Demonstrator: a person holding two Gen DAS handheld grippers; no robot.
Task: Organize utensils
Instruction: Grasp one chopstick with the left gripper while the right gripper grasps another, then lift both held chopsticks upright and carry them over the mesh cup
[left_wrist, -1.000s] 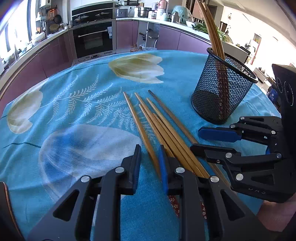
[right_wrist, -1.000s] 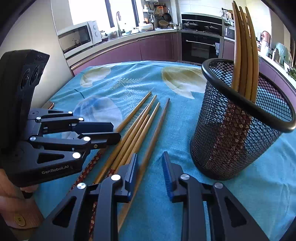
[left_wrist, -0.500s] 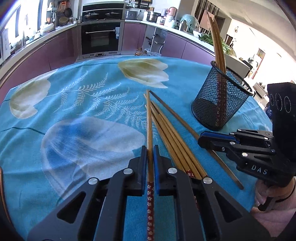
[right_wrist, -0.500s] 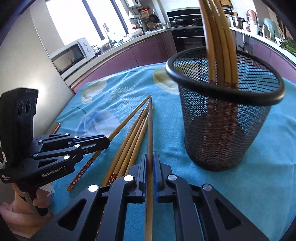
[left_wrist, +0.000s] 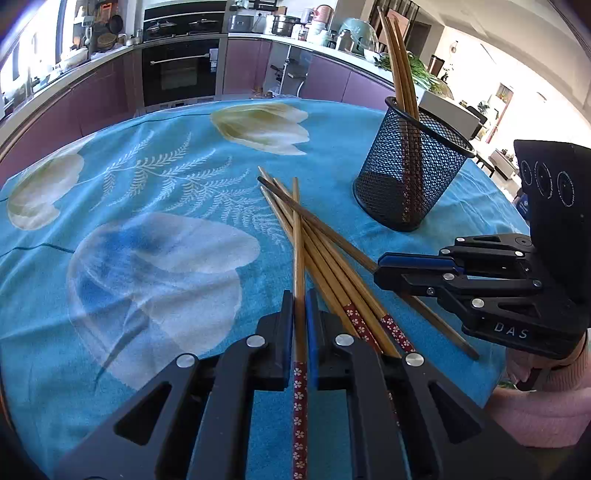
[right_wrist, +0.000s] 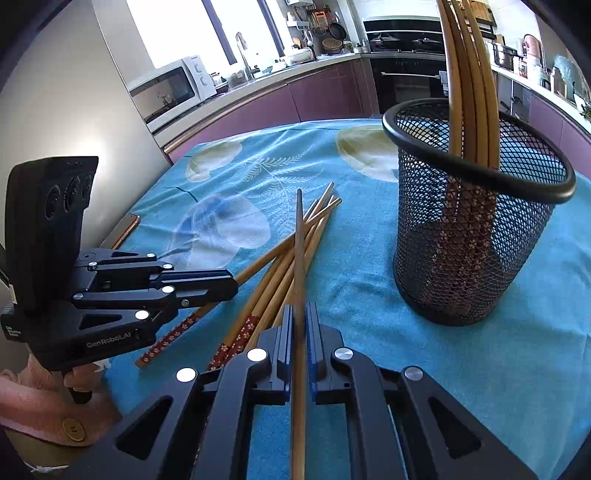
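Both grippers (left_wrist: 299, 317) (right_wrist: 300, 325) each clench one chopstick (left_wrist: 298, 236) (right_wrist: 300, 236); only right view shows microwave (right_wrist: 173, 88)

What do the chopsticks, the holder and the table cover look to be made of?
Chopsticks: likely bamboo or wood, smooth tan shafts, with red flower-print wrap at the handle ends. Holder: black wire mesh you can see through, probably coated metal, with a solid rim. Table cover: teal printed cloth, matte and slightly nubby, like towelling.
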